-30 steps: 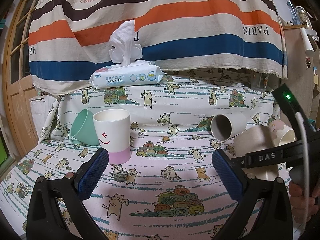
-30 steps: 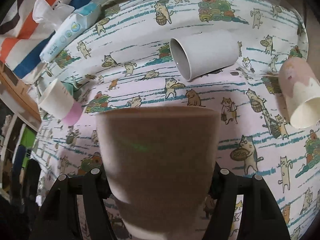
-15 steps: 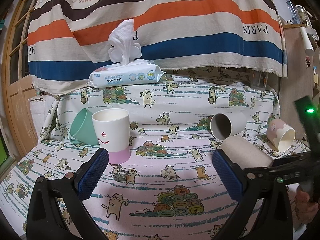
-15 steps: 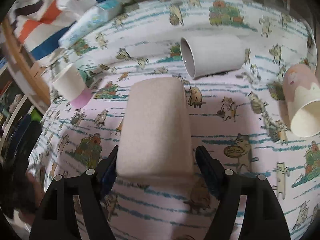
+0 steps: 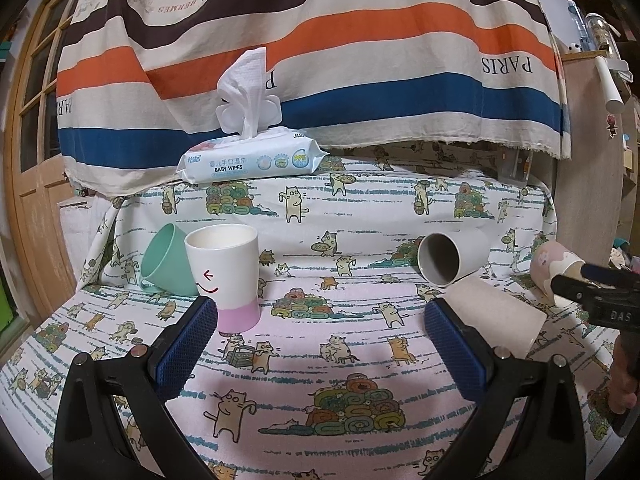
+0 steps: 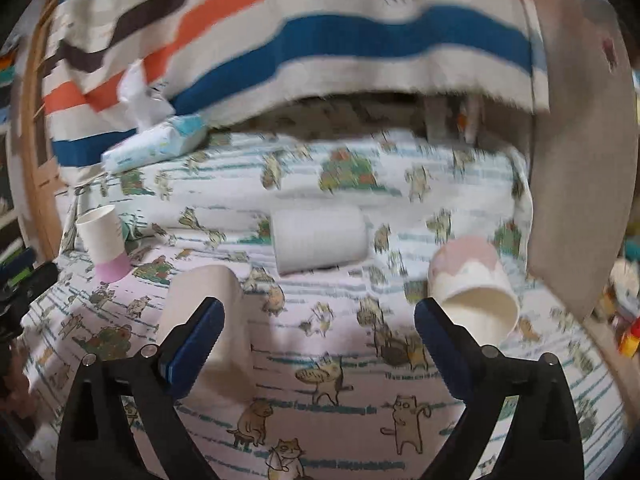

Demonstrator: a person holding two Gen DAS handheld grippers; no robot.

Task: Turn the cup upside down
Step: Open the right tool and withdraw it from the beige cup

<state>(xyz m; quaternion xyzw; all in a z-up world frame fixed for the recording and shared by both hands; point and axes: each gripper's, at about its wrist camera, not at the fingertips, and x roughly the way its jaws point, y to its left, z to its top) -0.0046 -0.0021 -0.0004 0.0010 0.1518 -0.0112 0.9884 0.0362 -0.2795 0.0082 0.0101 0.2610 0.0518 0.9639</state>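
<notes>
Beige cup point(image 6: 208, 312) upside down on cloth | right claw point(image 6: 318, 320) spread, empty

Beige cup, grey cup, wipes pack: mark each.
beige cup point(image 6: 208, 300): right wrist view, side wall.
grey cup point(image 5: 439, 258): left wrist view, dark inside of its mouth.
wipes pack point(image 5: 252, 162): left wrist view, front label.

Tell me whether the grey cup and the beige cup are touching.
Apart. Right wrist view shows cloth between grey cup and beige cup.
</notes>
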